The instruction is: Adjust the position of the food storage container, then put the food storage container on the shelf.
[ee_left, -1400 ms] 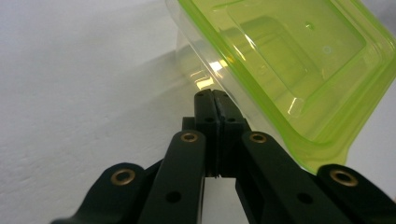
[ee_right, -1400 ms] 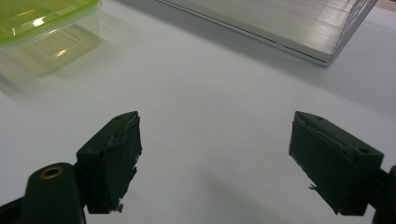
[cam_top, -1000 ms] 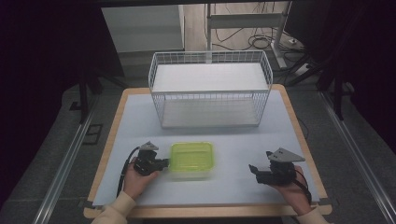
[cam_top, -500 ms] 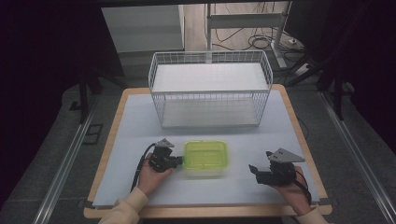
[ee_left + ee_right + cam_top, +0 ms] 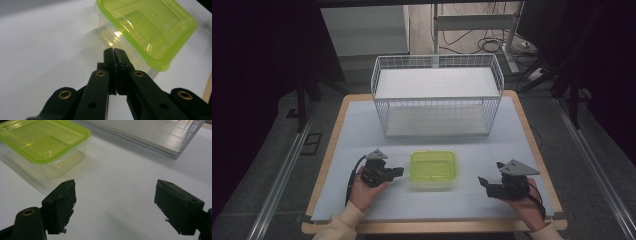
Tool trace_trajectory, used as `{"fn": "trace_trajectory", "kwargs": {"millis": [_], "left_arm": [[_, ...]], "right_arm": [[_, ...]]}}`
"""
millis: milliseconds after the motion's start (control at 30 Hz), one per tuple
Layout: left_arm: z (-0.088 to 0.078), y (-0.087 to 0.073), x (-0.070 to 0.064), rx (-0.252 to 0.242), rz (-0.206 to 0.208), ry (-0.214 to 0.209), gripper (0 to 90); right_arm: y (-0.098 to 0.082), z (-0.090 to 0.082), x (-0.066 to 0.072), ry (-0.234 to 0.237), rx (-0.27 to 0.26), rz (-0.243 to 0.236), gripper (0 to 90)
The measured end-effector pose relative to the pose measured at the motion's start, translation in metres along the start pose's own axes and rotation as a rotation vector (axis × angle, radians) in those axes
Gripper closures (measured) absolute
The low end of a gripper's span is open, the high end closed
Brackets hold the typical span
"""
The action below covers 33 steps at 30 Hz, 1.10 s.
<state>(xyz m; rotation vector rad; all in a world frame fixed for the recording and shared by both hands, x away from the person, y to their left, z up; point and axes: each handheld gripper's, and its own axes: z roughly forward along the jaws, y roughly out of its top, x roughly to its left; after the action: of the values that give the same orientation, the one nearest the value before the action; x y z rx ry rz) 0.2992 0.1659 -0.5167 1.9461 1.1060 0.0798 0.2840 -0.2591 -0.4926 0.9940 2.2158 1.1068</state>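
**Two grippers, one lidded box, no grasp yet**

Two grippers flank a clear box (image 5: 433, 170) with a green lid (image 5: 150, 27), lower centre of the high view, on the white table (image 5: 362, 130). Left gripper (image 5: 398, 171) sits just left of the box; its jaws are pressed together with nothing between them, tips pointing at the box wall under the lid rim. Touching or just short: cannot tell. Right gripper (image 5: 482, 181) rests lower right, apart from the box, jaws spread wide and empty.

Risk, as judged: closed tips pushing a light box would slide it toward the right of the frame, or skew it, since nothing braces the far side. A tip catching under the rim could pop a lid corner.

Containers: the box looks empty through lid and wall. The wire basket (image 5: 437, 95), upper centre, holds only a white liner board; nothing else seen inside.
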Motion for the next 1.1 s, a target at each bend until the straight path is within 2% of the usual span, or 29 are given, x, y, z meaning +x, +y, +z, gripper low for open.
{"fn": "trace_trajectory", "kwargs": {"millis": [167,200,500,567,633,700,767,900,933,967,1033,1067,1100], "left_arm": [[-0.012,0.000,0.001,-0.026,0.003,0.005,88.6],[-0.015,0.001,0.002,-0.036,-0.007,0.017,88.6],[-0.019,0.001,0.003,-0.046,-0.021,0.022,87.2],[-0.021,0.002,0.002,-0.055,-0.018,0.037,82.2],[-0.022,0.002,0.001,-0.057,-0.021,0.043,65.5],[-0.025,0.003,0.000,-0.085,-0.028,0.058,54.1],[-0.026,0.005,0.001,-0.081,-0.039,0.047,43.7],[-0.028,0.006,0.001,-0.082,-0.051,0.029,34.7],[-0.029,0.007,0.001,-0.084,-0.060,0.018,34.7],[-0.030,0.008,0.002,-0.080,-0.065,0.012,32.5],[-0.030,0.008,0.002,-0.077,-0.073,0.011,31.9],[-0.029,0.010,0.002,-0.063,-0.084,0.006,31.2],[-0.029,0.012,0.003,-0.051,-0.091,0.003,31.2]], "right_arm": [[0.000,0.000,0.001,0.001,0.002,-0.002,17.6],[0.000,0.000,0.001,0.001,0.002,-0.002,17.6],[0.000,0.000,0.001,0.007,0.002,0.001,17.6],[0.000,0.000,0.001,0.007,0.000,-0.001,17.4],[0.000,0.000,0.001,0.011,-0.004,0.001,17.2],[0.001,-0.001,0.002,0.016,-0.011,0.006,16.9],[0.001,0.000,0.002,0.016,-0.017,0.009,16.5],[0.001,0.000,0.002,0.020,-0.017,0.028,16.2],[0.002,0.000,0.002,0.031,-0.018,0.049,16.3],[0.003,0.000,0.000,0.068,-0.012,0.087,17.0],[0.004,0.001,-0.001,0.081,-0.009,0.098,17.3],[0.006,0.002,-0.002,0.119,0.010,0.138,17.3],[0.008,0.002,-0.002,0.127,0.018,0.154,17.3]]}}
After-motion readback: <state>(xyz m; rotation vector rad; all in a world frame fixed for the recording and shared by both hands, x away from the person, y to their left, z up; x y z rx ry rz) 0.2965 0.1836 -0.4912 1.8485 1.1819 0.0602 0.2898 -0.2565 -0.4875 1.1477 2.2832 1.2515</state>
